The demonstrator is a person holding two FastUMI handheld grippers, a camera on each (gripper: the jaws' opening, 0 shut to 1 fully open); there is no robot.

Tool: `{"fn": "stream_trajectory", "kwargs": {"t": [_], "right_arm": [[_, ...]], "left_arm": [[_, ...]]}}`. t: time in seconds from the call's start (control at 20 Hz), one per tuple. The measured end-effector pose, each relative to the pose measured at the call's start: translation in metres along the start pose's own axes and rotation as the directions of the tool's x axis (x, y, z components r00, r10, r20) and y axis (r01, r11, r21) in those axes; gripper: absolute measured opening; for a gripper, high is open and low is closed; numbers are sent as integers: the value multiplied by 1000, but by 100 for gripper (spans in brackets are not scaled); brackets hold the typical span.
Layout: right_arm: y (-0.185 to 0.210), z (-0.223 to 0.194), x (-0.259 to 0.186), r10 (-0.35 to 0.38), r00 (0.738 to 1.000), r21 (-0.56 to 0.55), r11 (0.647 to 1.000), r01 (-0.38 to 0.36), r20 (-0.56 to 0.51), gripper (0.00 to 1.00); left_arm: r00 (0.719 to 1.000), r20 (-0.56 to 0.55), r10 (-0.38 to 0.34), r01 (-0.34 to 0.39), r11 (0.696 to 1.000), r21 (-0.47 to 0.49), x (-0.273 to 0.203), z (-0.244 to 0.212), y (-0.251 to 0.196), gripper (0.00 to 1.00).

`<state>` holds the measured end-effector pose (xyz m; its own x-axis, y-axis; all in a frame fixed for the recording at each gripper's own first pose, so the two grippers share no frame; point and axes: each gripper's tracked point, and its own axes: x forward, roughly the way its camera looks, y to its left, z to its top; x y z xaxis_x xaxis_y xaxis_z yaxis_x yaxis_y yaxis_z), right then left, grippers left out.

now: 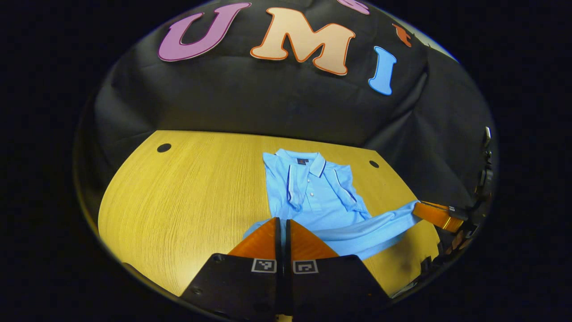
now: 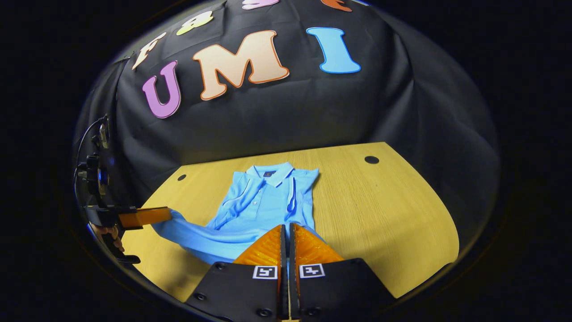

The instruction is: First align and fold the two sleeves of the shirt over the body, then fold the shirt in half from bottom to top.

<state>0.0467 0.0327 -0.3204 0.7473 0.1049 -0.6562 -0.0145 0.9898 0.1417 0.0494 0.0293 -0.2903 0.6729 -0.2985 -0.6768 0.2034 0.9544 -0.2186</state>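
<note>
In the left gripper view the left gripper (image 1: 283,223) has its two fingers pressed together with a thin fold of the shirt (image 1: 315,197) pinched between them at the near hem corner. In the right gripper view the right gripper (image 2: 286,229) is likewise clenched on the shirt's other near hem corner, the cloth showing as a sliver in the slit between its fingers. Both corners are lifted off the table (image 1: 187,197), so the hem runs as a raised, sagging band between the two grippers.

Farther off, the rest of the shirt lies flat on the table, collar toward the far edge by the booth wall, placket buttons facing up. Both sleeves are folded in over the body, their dark-trimmed cuffs lying beside the placket.

The table is yellow wood with a dark round hole (image 1: 164,147) near the far left corner and another hole (image 1: 374,164) near the far right, just beyond the shirt's shoulder. A person's fingertips show beneath the left gripper at the left edge of the right gripper view.
</note>
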Motion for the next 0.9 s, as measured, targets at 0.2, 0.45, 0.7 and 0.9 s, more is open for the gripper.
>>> {"fn": "stream_trajectory", "kwargs": {"t": [0.2,0.45,0.7,0.9], "right_arm": [[1,32,39,-18,999,-4,1000,18,32,4],[-1,55,94,-49,998,25,999,48,41,4],[-10,59,160,-92,995,33,995,91,32,3],[-26,65,208,-143,989,89,986,140,30,3]], "left_arm": [[1000,4,-13,13,1000,-9,36,28,8,0],[1000,-3,-29,29,999,-46,83,56,26,0],[1000,-4,-26,26,999,-25,132,78,42,0],[1000,-11,-27,27,1000,6,174,86,50,0]]}}
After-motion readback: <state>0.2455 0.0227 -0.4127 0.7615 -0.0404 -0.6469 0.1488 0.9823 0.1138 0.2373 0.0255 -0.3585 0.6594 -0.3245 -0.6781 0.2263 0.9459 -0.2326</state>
